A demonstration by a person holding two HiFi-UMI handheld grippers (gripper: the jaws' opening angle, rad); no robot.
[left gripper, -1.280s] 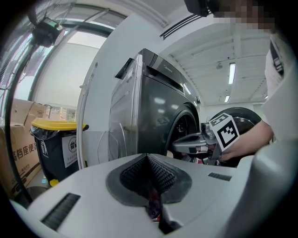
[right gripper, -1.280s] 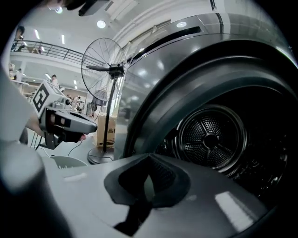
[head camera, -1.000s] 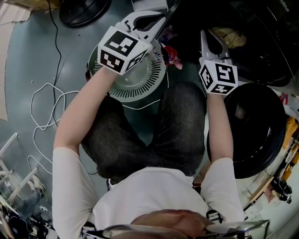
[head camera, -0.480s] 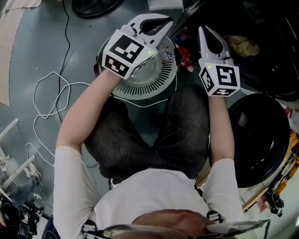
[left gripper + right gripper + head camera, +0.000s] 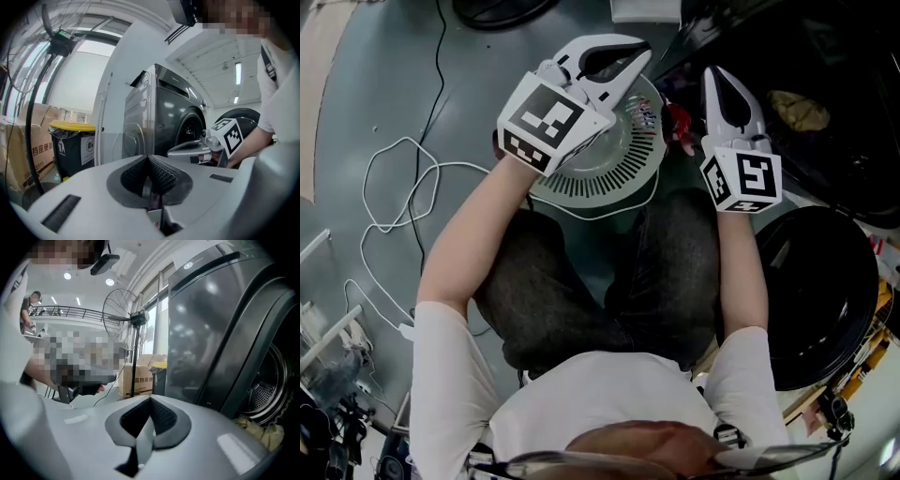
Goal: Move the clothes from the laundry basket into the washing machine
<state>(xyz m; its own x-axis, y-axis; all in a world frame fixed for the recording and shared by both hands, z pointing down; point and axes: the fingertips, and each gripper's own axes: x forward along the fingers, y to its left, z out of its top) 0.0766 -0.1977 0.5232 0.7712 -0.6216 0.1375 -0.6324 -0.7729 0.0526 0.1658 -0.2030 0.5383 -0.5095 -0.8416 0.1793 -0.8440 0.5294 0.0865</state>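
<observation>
The left gripper (image 5: 643, 54), above the laundry basket (image 5: 600, 185), and the right gripper (image 5: 713, 77), just off its rim toward the washing machine (image 5: 211, 329), both have jaws pressed together on nothing. I'd say the 2 should spread them before dipping in, then pinch a thick fold and lift it clear of the rim. The basket looks nearly bare, with 1 small crumpled red piece (image 5: 678, 120) by its far rim, while a limp yellowish garment (image 5: 798, 110) lies well beyond the basket in the machine's drum.
</observation>
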